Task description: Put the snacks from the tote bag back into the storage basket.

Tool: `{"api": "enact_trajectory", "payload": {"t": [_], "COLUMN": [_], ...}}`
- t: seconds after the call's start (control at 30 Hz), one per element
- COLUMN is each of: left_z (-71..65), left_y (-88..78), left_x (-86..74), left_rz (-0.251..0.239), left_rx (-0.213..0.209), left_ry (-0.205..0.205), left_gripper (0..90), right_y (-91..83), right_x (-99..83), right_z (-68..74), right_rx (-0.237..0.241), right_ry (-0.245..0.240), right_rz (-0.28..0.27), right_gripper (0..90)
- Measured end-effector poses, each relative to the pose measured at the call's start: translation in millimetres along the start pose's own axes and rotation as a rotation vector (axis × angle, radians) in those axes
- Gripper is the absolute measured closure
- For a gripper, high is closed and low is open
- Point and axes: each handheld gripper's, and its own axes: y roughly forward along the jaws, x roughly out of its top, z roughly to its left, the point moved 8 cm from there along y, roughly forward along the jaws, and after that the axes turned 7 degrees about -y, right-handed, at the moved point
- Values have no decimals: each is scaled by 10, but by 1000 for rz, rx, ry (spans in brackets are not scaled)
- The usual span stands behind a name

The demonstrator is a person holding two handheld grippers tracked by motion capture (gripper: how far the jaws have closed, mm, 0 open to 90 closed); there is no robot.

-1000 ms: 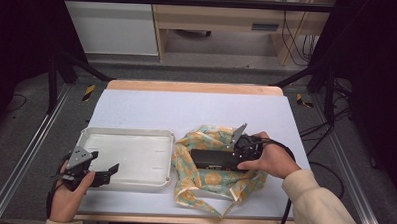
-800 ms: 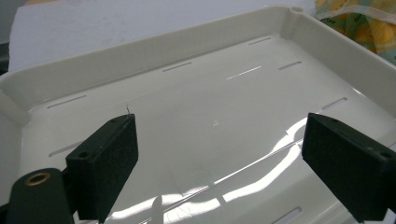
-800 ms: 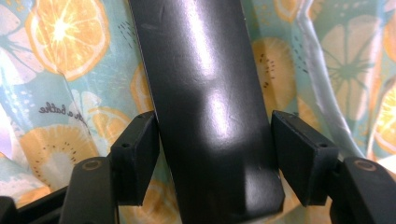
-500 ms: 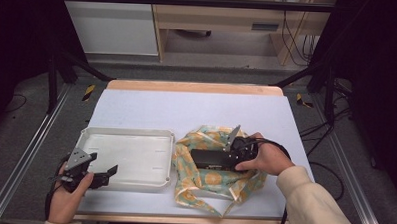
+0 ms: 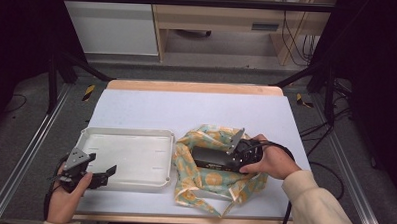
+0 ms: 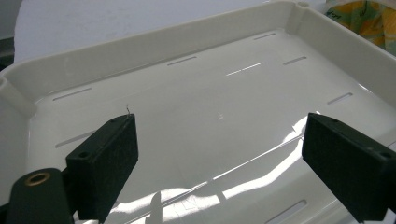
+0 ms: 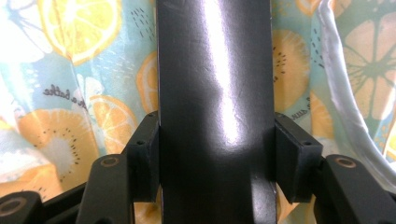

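Observation:
A long black box (image 5: pixel 212 158) lies on a crumpled cloth (image 5: pixel 204 179) printed with orange and lemon slices, right of the table's centre. My right gripper (image 5: pixel 231 157) reaches in from the right. Its jaws have just been closing and now press on both sides of the black box (image 7: pixel 215 70), as the right gripper view (image 7: pixel 217 154) shows, with the cloth (image 7: pixel 60 93) underneath. My left gripper (image 5: pixel 107 173) hovers open at the near left corner of a white tray (image 5: pixel 130 134). Nothing is between its pads (image 6: pixel 219 154) above the tray's rim (image 6: pixel 154 44) and floor.
The table has a pale blue-white top (image 5: pixel 186 109) with a wooden far edge (image 5: pixel 192 87). Metal frame rails (image 5: pixel 30 151) run along both sides. A cable (image 5: pixel 285 150) loops from the right gripper around the hand.
The right hand has settled slightly closer over the cloth with the black box between its jaws. The left hand and the tray have not moved.

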Motion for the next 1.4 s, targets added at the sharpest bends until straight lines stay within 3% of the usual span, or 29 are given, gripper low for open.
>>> {"api": "enact_trajectory", "payload": {"t": [0.3,0.47,0.67,1.23,1.4], "left_z": [-14,-10,7,9,-11], "left_y": [13,13,10,49,78], "left_x": [-8,-9,-12,-27,43], "left_rz": [6,5,5,20,23], "left_rx": [-4,-2,1,4,11], "left_ry": [3,3,-4,10,10], "left_gripper": [108,108,108,108,112], "right_y": [-142,-216,-352,-667,-744], "right_x": [10,-2,-11,-72,-43], "right_z": [15,22,26,121,134], "right_rx": [-27,-37,-86,-151,-166], "right_ry": [16,25,55,98,102], "right_rz": [-83,-99,-158,-232,-240], "right_gripper": [432,432,433,433,433]}}
